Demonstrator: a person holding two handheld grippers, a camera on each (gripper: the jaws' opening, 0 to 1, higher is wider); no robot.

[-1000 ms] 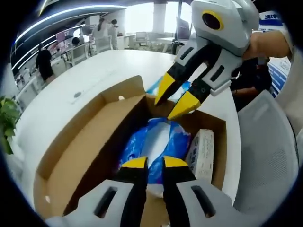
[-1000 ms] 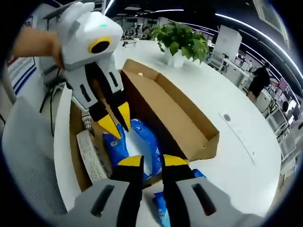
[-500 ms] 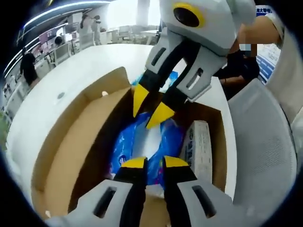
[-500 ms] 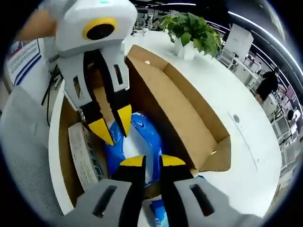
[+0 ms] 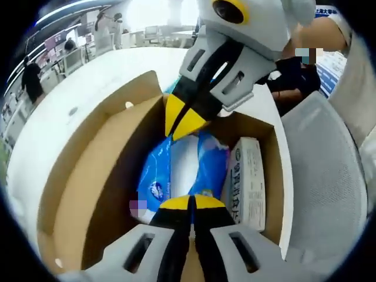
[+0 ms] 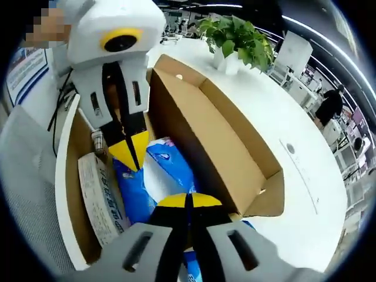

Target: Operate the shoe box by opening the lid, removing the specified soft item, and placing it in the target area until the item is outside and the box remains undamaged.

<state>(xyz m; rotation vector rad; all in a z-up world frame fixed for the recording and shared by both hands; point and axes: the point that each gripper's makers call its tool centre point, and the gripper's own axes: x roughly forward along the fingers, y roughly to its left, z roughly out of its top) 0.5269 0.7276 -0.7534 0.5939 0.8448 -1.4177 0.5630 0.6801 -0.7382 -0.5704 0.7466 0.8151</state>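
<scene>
In the left gripper view, the left gripper (image 5: 189,203) is pressed together on the near end of the blue pack (image 5: 182,170), which lies inside the open box (image 5: 82,194). The right gripper (image 5: 181,120) comes from above with its tips together on the far end of the pack. A white carton (image 5: 248,182) lies just beside the pack, inside the box. The lid (image 5: 76,147) stands folded back to one side.

In the right gripper view, the right gripper (image 6: 189,201) pinches one end of the pack (image 6: 154,182), and the left gripper (image 6: 129,150) pinches the other end. The carton (image 6: 100,197) touches the pack.

If the two pull apart, the thin wrap may tear. If the lift is crooked, the pack can catch on the box wall and bend the cardboard, or drag the carton with it.
</scene>
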